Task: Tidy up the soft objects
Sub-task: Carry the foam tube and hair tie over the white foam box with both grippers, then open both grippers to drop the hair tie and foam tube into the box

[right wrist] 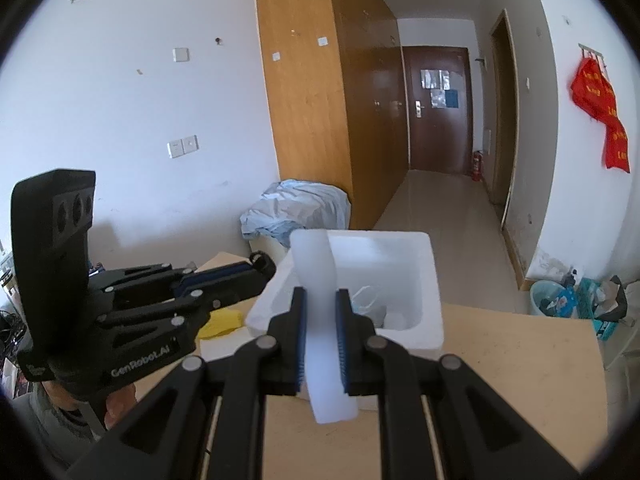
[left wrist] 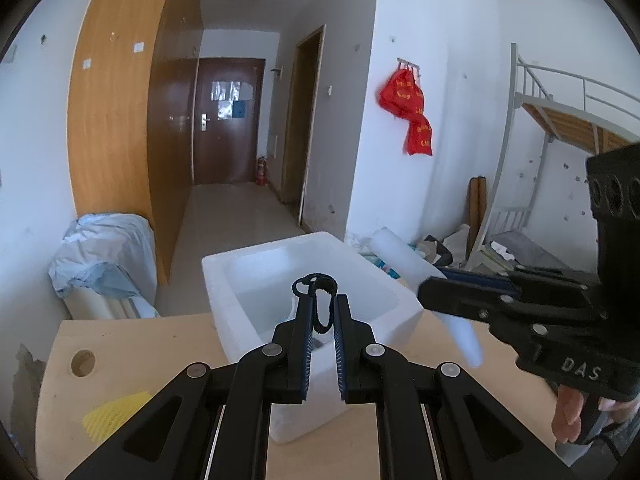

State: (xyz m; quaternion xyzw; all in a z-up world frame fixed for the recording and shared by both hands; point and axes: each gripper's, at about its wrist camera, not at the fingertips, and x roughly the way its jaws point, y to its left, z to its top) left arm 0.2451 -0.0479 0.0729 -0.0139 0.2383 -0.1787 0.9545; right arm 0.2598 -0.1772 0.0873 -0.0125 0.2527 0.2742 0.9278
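Claw, wooden table, hallway

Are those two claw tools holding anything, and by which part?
Left gripper pinches a black hair tie by its lower loop. Right gripper clamps a white foam strip near its middle.

I am in a lived-in dormitory-style room. A metal loft bed frame with wooden slats stands against the white wall, and a tall wooden wardrobe runs along the corridor to a dark brown entrance door with a red fire extinguisher beside it. Red cloth bags hang from wall hooks, and a wastebasket sits on the tiled floor.
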